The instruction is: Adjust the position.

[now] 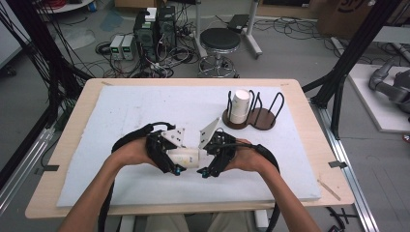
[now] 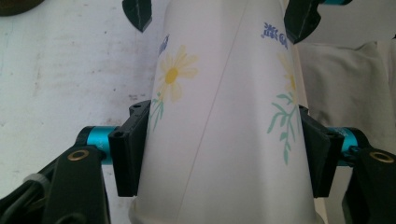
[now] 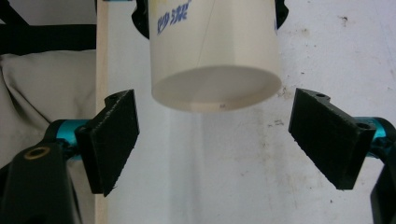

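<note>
A white paper cup [image 1: 186, 157] printed with a daisy and blue lettering lies sideways above the white sheet, between my two grippers. My left gripper [image 2: 224, 149] is shut on the cup [image 2: 224, 116], one pad [image 2: 130, 149] pressed to each side of its wider part. The cup's narrow base [image 3: 217, 88] points at my right gripper [image 3: 215, 140], which stands open, its pads [image 3: 112, 140] clear of the cup on both sides. From the high view, the left gripper [image 1: 178, 162] and right gripper [image 1: 207, 162] face each other near the table's front middle.
A dark wooden rack [image 1: 263, 118] with black wire loops stands at the back right and carries a second, upturned cup [image 1: 239, 106]. The white sheet [image 1: 145, 111] covers most of the wooden table [image 1: 77, 121]. A stool [image 1: 220, 41] and cables lie beyond the far edge.
</note>
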`<state>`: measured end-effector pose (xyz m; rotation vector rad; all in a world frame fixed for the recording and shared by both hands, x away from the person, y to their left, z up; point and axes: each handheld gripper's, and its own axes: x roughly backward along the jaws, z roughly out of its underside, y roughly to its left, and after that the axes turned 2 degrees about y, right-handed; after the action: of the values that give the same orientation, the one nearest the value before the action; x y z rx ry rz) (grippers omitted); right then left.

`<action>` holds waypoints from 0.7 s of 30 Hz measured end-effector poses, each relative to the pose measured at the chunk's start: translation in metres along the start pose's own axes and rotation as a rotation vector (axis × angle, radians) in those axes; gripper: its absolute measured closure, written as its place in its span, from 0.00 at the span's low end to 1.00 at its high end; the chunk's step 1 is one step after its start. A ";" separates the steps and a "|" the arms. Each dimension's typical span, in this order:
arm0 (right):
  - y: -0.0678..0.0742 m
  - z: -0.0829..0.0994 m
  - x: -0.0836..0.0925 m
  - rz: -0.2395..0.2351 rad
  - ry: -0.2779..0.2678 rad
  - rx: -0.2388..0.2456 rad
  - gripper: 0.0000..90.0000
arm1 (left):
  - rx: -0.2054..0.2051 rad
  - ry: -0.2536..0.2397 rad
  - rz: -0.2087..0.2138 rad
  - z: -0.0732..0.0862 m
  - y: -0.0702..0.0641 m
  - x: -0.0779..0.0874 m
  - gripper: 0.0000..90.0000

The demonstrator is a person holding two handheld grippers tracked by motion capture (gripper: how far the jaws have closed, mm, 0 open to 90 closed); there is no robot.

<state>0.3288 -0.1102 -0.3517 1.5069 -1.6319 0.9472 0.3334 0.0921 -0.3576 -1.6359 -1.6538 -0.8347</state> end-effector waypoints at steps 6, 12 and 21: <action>0.001 -0.002 0.000 0.003 0.006 -0.003 0.19 | -0.019 0.009 0.005 -0.005 0.000 -0.003 0.34; 0.000 -0.004 0.003 0.008 -0.025 0.014 0.24 | -0.002 -0.001 0.007 -0.005 -0.002 -0.005 0.34; 0.002 -0.005 0.002 -0.014 -0.029 0.027 0.41 | -0.007 0.006 0.011 -0.005 -0.001 -0.006 0.34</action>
<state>0.3270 -0.1071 -0.3474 1.5552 -1.6330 0.9466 0.3326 0.0847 -0.3599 -1.6435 -1.6382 -0.8404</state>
